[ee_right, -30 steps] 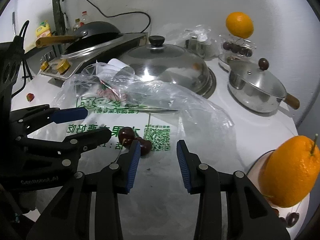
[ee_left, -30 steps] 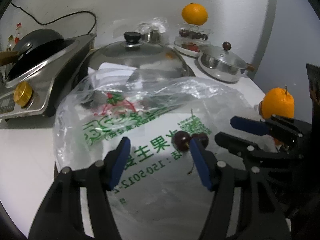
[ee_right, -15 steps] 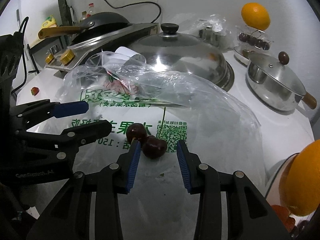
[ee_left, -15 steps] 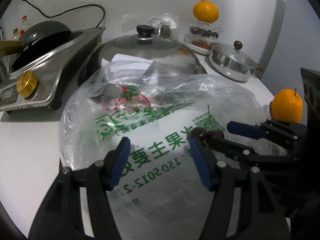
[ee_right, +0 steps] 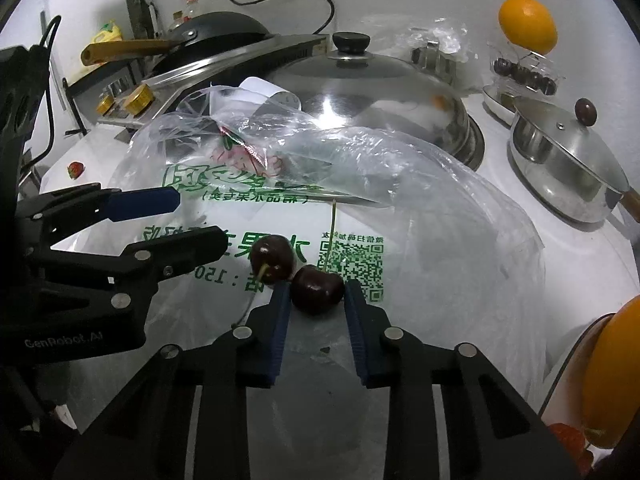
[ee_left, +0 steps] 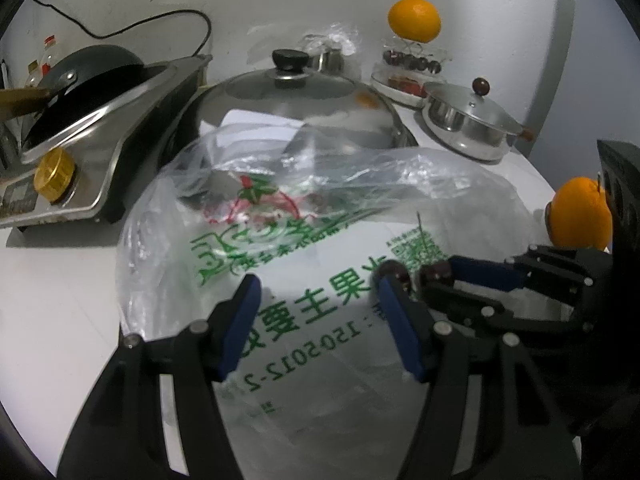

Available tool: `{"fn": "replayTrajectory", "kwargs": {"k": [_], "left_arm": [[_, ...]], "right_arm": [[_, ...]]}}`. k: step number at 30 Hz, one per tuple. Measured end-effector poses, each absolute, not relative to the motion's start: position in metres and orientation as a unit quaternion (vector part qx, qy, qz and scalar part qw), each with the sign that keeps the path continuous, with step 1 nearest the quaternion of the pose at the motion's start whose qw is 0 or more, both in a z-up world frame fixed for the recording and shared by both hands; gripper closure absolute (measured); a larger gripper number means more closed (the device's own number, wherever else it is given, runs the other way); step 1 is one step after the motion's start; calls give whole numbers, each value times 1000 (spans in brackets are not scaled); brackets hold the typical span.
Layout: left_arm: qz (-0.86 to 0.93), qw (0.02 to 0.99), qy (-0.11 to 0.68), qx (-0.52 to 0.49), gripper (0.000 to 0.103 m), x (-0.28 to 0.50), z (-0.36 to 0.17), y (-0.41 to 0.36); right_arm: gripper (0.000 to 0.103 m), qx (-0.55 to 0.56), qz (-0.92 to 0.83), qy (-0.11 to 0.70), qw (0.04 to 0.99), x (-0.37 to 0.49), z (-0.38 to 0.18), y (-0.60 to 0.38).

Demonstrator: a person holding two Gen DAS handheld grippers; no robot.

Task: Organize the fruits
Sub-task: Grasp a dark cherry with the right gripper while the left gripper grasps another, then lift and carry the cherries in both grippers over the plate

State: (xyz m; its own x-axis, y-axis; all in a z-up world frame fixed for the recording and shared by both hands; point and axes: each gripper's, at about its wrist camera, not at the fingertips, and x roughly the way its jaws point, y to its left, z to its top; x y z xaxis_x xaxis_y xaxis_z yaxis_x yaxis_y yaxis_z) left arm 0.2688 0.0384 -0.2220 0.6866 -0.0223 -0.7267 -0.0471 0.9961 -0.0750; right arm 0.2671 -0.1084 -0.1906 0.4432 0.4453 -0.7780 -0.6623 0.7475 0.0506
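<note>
Cherries [ee_right: 296, 272] lay on the plastic bag [ee_right: 400, 208]; the nearer one was bracketed by the right gripper [ee_right: 316, 312], contact unclear. The left gripper [ee_left: 320, 320] was held wide open, empty. Sorting appeared barely begun; a strawberry [ee_right: 75, 169] remained loose.

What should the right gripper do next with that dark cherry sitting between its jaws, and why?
Probably close gently on it. In the right wrist view the near cherry sits between the right gripper jaws on the plastic bag, while the second cherry lies just outside them, so a light squeeze should take one alone.
</note>
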Motion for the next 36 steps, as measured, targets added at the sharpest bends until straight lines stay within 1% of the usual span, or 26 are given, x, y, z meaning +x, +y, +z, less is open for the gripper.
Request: {"fn": "replayTrajectory", "kwargs": {"k": [8, 17, 20, 21, 23, 25, 27, 29, 30, 36], "left_arm": [[-10, 916, 400, -34, 39, 279, -220, 21], [-6, 905, 425, -25, 39, 295, -235, 17], [-6, 905, 425, -20, 41, 298, -237, 16], [-7, 905, 424, -19, 47, 298, -238, 16], [-12, 904, 427, -17, 50, 299, -240, 14], [-17, 903, 428, -14, 58, 299, -242, 13], [-21, 903, 428, -10, 62, 298, -242, 11], [-29, 904, 427, -8, 71, 297, -242, 9], [-32, 904, 426, -6, 73, 296, -242, 8], [-45, 906, 420, -3, 73, 288, -238, 2]], "right_arm": [[74, -121, 325, 397, 850, 263, -180, -128], [74, -110, 321, 392, 855, 262, -174, -141], [74, -108, 324, 388, 856, 260, -172, -143], [74, -108, 324, 386, 857, 260, -171, -143], [74, -107, 324, 384, 858, 259, -170, -144], [74, -107, 324, 382, 859, 258, -170, -144], [74, -107, 323, 380, 860, 256, -168, -145], [74, -106, 322, 377, 862, 254, -166, -146], [74, -106, 322, 376, 862, 253, -164, -146], [74, -110, 317, 367, 867, 244, -154, -151]]}}
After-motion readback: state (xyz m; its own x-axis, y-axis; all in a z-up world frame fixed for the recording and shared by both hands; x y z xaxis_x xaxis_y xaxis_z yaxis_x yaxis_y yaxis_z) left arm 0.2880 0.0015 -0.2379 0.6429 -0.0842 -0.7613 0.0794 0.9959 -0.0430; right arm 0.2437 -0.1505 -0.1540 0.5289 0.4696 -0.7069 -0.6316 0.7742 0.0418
